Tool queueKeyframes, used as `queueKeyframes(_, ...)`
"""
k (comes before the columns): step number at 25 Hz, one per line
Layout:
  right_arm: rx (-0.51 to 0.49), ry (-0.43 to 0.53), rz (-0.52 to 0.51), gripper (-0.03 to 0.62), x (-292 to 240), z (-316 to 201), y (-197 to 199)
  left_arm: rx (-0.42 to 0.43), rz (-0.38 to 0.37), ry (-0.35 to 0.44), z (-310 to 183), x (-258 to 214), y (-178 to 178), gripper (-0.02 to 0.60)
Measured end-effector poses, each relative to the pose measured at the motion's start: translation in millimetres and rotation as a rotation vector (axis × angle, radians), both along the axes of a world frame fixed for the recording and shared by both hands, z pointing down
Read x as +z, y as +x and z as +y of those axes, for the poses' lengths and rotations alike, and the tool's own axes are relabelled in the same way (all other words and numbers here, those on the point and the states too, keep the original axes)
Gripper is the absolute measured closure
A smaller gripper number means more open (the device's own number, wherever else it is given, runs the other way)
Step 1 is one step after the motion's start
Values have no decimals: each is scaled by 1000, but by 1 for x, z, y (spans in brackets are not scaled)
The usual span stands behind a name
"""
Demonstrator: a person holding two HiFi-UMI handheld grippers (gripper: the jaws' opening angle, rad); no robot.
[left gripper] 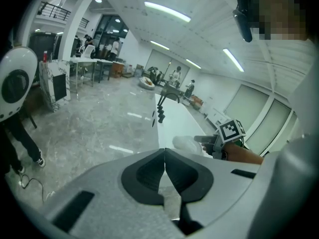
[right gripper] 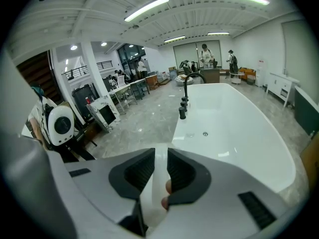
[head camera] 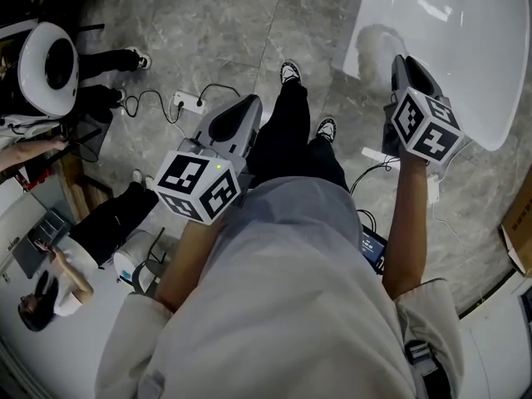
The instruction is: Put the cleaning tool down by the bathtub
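Observation:
The white bathtub (head camera: 465, 23) fills the upper right of the head view. My right gripper (head camera: 404, 61) hangs over its near rim, shut on the white handle (right gripper: 154, 183) of the cleaning tool. The tool's pale, fluffy head (head camera: 378, 44) sticks out ahead of the jaws, over the tub's edge. The left gripper view shows that head (left gripper: 187, 143) beside the tub (left gripper: 172, 123). My left gripper (head camera: 248, 104) is held over the marble floor, left of my legs. Its jaws (left gripper: 164, 151) meet at the tips with nothing between them. In the right gripper view the tub (right gripper: 234, 128) lies just ahead of the jaws (right gripper: 160, 153).
A black faucet (right gripper: 183, 103) stands on the tub's left rim. A power strip with cables (head camera: 187, 100) lies on the floor near my shoes (head camera: 289, 73). A round white machine (head camera: 46, 65) and people are at the left. A cardboard box (head camera: 519, 231) sits at the right edge.

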State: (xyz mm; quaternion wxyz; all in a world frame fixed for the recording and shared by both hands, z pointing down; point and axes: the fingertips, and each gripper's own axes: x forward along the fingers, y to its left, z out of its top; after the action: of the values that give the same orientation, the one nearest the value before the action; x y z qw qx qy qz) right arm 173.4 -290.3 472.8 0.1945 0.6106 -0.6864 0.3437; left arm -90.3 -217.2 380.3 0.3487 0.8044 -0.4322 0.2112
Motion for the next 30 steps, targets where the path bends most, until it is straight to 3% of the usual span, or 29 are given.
queueKeyframes(30,41,-96,62,519,91,-49,-2,7,-19,-52,-24,22,-19,572)
